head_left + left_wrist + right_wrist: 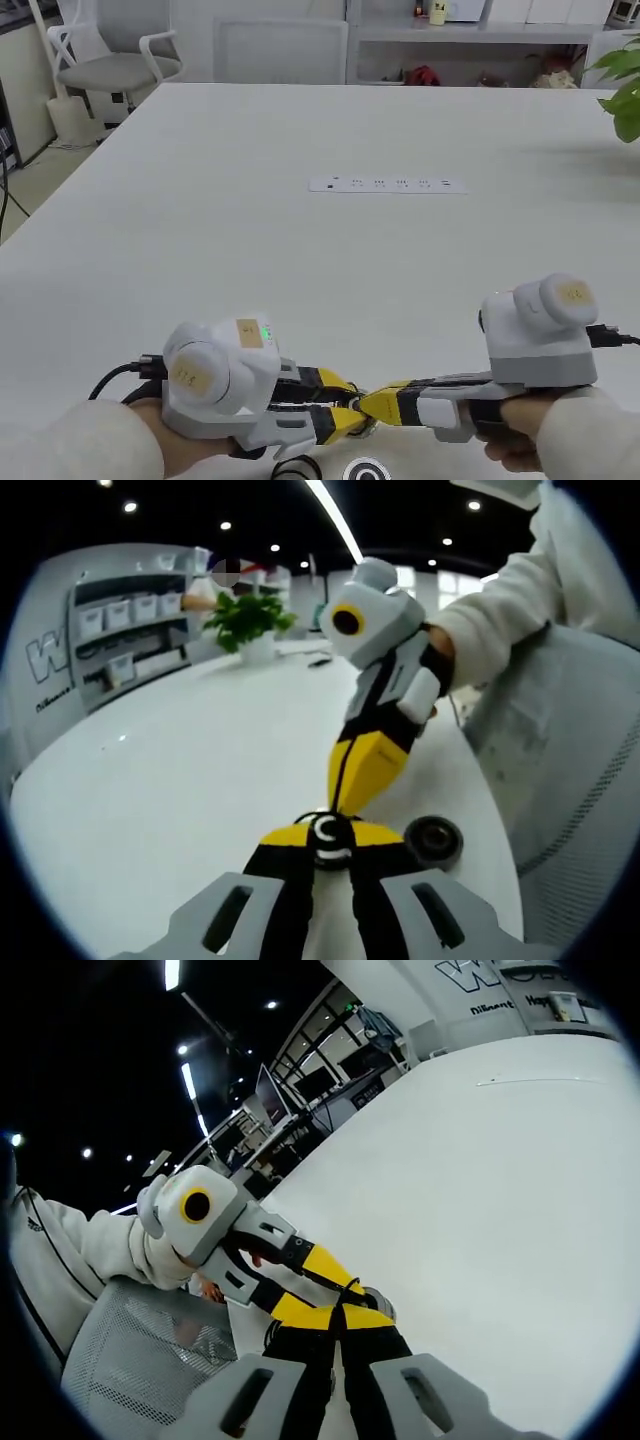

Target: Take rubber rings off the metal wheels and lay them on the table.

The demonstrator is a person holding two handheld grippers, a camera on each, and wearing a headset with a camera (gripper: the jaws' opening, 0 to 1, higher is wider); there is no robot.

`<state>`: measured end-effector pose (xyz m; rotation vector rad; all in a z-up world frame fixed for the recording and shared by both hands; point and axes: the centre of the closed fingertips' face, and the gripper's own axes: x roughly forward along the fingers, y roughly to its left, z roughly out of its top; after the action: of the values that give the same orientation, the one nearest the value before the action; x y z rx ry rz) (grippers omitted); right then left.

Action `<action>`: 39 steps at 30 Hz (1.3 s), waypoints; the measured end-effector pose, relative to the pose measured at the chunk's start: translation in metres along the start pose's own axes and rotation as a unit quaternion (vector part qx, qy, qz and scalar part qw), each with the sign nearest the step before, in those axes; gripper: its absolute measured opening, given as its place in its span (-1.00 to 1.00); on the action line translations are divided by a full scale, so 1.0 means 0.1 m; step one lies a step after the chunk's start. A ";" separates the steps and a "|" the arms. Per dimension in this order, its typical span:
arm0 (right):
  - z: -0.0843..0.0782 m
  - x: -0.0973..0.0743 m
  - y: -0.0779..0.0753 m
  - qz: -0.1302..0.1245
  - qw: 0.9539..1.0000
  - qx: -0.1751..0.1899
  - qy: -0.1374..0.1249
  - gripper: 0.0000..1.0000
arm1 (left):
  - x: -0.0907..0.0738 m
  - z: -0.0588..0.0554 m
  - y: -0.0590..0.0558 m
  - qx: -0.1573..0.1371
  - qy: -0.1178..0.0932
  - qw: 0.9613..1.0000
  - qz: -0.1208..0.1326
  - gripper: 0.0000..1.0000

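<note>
Left gripper view: L gripper jaws clamp metal wheel, R gripper jaws closed at its rim, prob. on ring; 2nd wheel just beside it; peel step, nxt needs steady outward pull.

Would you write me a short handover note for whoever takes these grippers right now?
Left gripper: shut on a small metal wheel, with its rubber ring apparently on.
Right gripper: jaws look closed, tips against that wheel; whether they grip the ring is unclear.
Second wheel: lies on the table close to the person, ring apparently on.
Done: no ring clearly laid out; a dark loop at the near edge may be one.
Left: pull this ring off, lay it down, then do the second wheel.
</note>
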<state>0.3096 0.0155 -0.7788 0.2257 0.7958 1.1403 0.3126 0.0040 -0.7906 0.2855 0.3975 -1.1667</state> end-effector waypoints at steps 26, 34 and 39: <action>0.12 -0.12 -0.09 -0.015 0.999 0.033 -0.031 -1.00 | -0.40 0.46 0.06 -0.011 -0.016 1.000 0.007 -0.19; 0.22 -0.16 -0.05 -0.009 0.998 0.040 -0.046 -1.00 | -0.65 0.58 -0.09 0.003 -0.022 1.000 0.000 0.02; 0.29 -0.18 -0.01 -0.004 0.997 0.043 -0.058 -1.00 | -0.84 0.59 -0.18 0.012 -0.019 1.000 -0.002 0.17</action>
<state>0.3266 0.0054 -0.7507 0.3581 0.7426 1.0772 0.2771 0.0426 -0.7008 0.2837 0.3509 -1.1798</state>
